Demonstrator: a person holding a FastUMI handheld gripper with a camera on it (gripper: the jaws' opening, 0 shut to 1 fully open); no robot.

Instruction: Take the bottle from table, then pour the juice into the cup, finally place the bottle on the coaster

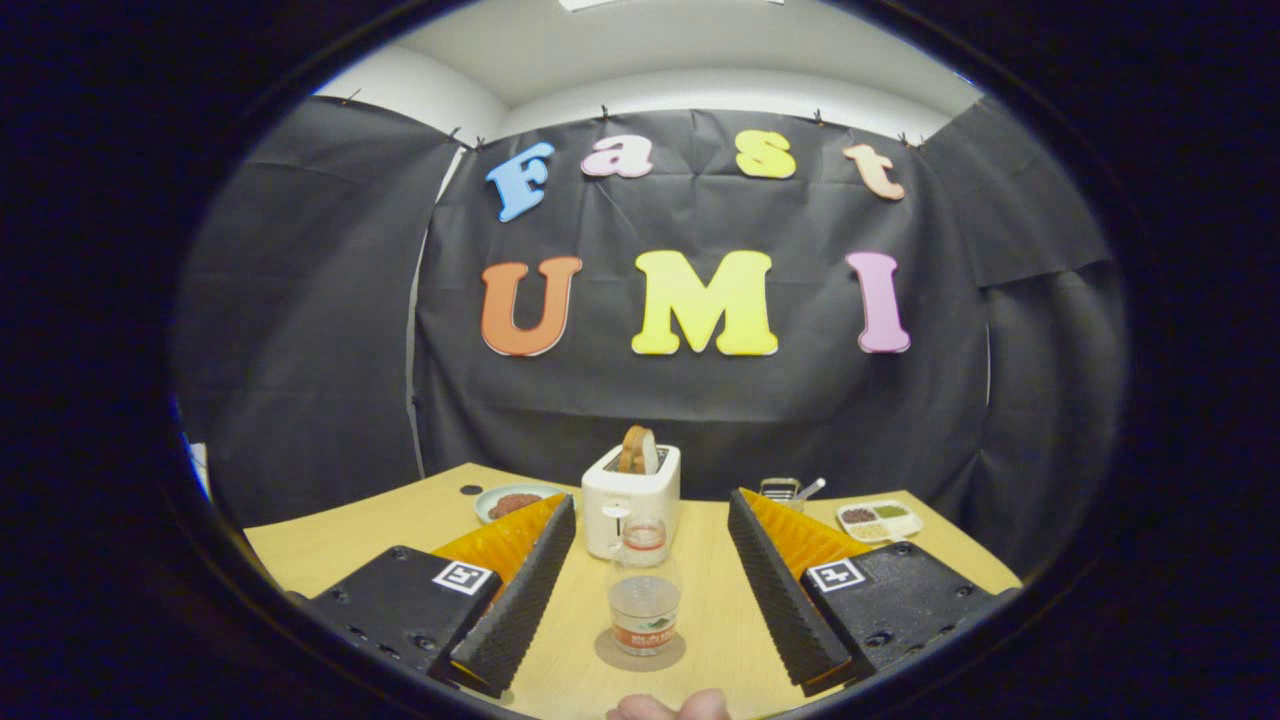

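Note:
A clear plastic bottle [643, 605] with a label band near its base stands upright on a round brown coaster [612, 655] on the wooden table [340, 545]. It sits between my two fingers and touches neither. My gripper [640, 590] is open, its fingers spread wide to either side. Just beyond the bottle, in front of the toaster, stands a small clear cup [645, 537] with a band of reddish juice in it; the bottle's top overlaps it, so their outlines blur together.
A white toaster [630, 490] with a bread slice stands beyond the cup. A green plate of brown food [515, 502] lies at back left. A divided tray [880, 519] and a small metal item [783, 489] lie at back right. A person's fingertips [670, 706] show nearest.

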